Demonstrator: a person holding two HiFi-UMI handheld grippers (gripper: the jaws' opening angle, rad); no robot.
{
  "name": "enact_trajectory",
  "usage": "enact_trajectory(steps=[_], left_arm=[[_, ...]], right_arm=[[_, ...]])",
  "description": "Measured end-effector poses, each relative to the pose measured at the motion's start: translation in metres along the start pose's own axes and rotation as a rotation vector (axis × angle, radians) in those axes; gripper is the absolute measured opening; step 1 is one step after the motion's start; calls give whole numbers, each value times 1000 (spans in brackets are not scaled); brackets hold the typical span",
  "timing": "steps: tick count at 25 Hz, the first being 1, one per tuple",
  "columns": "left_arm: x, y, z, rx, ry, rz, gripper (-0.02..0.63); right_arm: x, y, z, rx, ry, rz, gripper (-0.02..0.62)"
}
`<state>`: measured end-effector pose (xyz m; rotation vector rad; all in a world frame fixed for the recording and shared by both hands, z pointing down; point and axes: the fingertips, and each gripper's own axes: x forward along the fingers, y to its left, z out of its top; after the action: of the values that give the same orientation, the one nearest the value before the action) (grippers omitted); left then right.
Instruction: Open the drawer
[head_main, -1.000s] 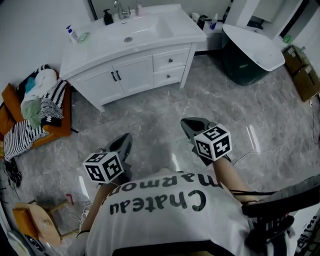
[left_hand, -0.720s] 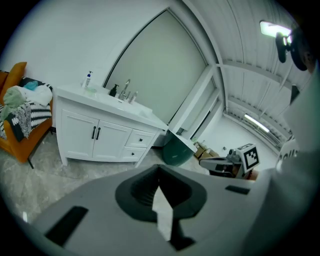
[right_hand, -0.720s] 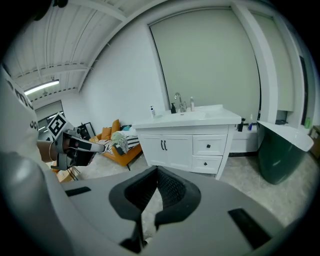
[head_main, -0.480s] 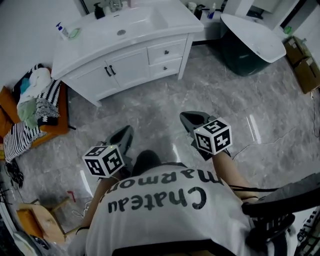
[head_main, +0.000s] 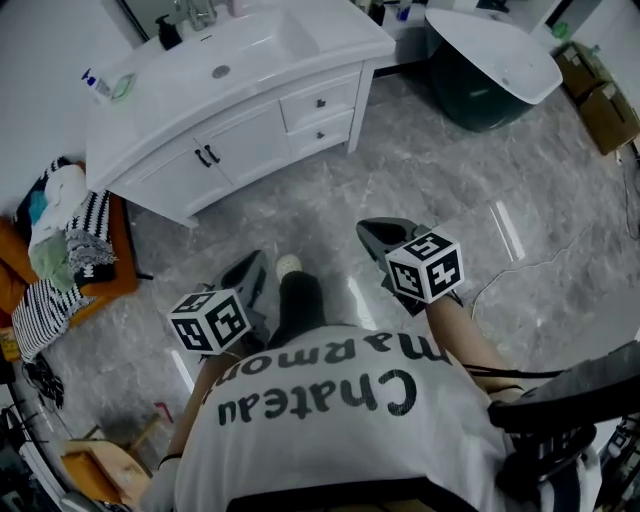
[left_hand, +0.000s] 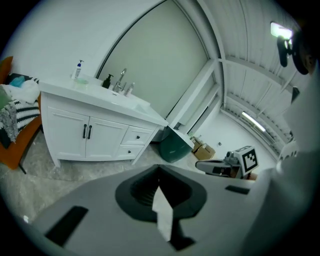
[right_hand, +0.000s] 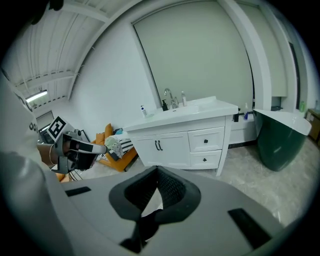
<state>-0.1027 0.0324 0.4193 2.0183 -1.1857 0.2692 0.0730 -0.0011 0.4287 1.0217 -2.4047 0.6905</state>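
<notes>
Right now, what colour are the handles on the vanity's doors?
The handles are black; the right gripper view shows them best.

All three views toward distant drawer (head_main: 320, 102)

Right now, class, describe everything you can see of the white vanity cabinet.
The vanity cabinet is glossy white, standing on short legs on the grey marbled floor against the wall. Two doors with dark handles sit left; two stacked drawers with dark knobs sit right, all shut. Its top holds a basin, a tap and bottles.
</notes>
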Motion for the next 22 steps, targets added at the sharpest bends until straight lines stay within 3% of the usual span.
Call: enact_trajectory(steps=[13,22], left_arm=[[82,30,92,86,102,-163,8],[110,70,155,149,101,-187,8]], right_arm=[[67,-30,79,61,-16,-91,9],[99,-55,123,99,-58,-174,9]])
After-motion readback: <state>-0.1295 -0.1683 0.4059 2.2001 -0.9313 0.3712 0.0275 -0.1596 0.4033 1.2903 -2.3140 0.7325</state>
